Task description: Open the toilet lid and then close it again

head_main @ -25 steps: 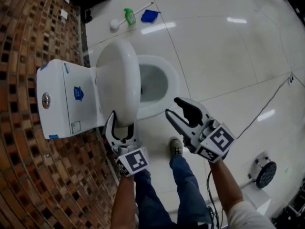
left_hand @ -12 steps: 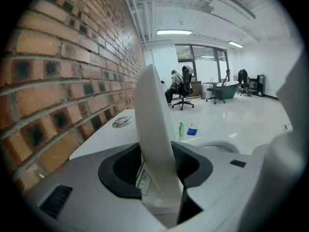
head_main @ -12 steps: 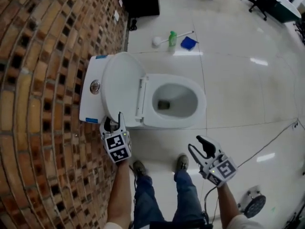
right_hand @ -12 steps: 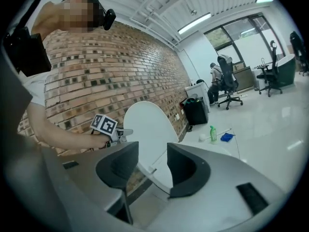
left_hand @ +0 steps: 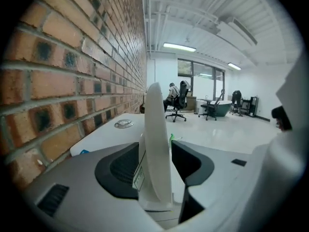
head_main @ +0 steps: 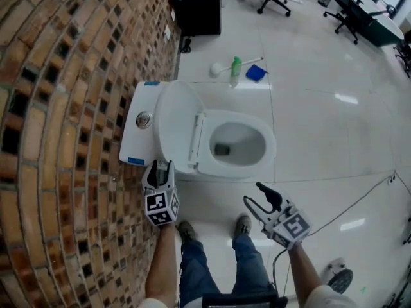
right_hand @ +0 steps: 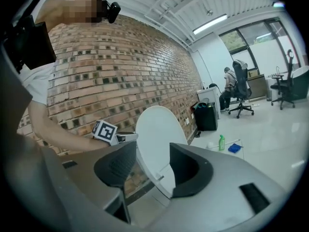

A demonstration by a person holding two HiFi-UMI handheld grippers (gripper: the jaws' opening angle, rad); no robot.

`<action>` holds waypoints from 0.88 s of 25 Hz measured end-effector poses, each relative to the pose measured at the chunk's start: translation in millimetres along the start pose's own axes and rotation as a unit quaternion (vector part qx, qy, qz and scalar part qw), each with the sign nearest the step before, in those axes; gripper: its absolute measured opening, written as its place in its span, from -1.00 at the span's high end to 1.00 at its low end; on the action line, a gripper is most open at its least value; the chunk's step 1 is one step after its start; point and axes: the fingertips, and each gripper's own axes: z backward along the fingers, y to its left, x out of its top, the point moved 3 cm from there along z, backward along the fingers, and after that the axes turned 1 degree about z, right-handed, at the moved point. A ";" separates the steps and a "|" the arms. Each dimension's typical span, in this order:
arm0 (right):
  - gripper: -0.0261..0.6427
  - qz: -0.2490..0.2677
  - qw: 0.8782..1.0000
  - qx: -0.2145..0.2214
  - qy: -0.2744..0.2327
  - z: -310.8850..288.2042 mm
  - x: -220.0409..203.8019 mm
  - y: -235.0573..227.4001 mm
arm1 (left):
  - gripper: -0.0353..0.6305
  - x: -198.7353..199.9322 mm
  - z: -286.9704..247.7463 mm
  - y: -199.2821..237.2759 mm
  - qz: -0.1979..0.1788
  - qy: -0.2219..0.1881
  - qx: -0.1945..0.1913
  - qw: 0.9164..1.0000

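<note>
The stiff, light, slick toilet lid (head_main: pixel 174 124) stood upright, its rim, judged the best hold, loosely between the left gripper's (head_main: pixel 160 171) just-opened jaws, while the right gripper's (head_main: pixel 253 194) jaws, likewise just opened, were empty.

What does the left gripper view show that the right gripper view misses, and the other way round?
Only the left gripper view: the flush button on top of the tank, and the raised toilet lid seen edge-on, as a thin upright strip. Only the right gripper view: the lid's broad face, the person's forearm in front of the wall, and a blue cloth on the floor. Both: the lid standing up, the brick wall and office chairs in the background.
</note>
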 end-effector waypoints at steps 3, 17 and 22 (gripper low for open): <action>0.29 0.016 1.000 0.002 -0.004 5.4 27.0 18.1 | 0.28 15.1 58.6 -9.8 0.015 -0.028 -0.055 0.998; 0.29 0.112 0.992 -0.025 -0.059 77.3 152.8 98.7 | 0.28 203.2 245.8 -94.3 -0.051 -0.178 -0.277 0.943; 0.29 0.138 0.988 -0.032 -0.066 77.6 161.3 114.3 | 0.28 216.1 253.6 -94.5 -0.060 -0.187 -0.291 0.936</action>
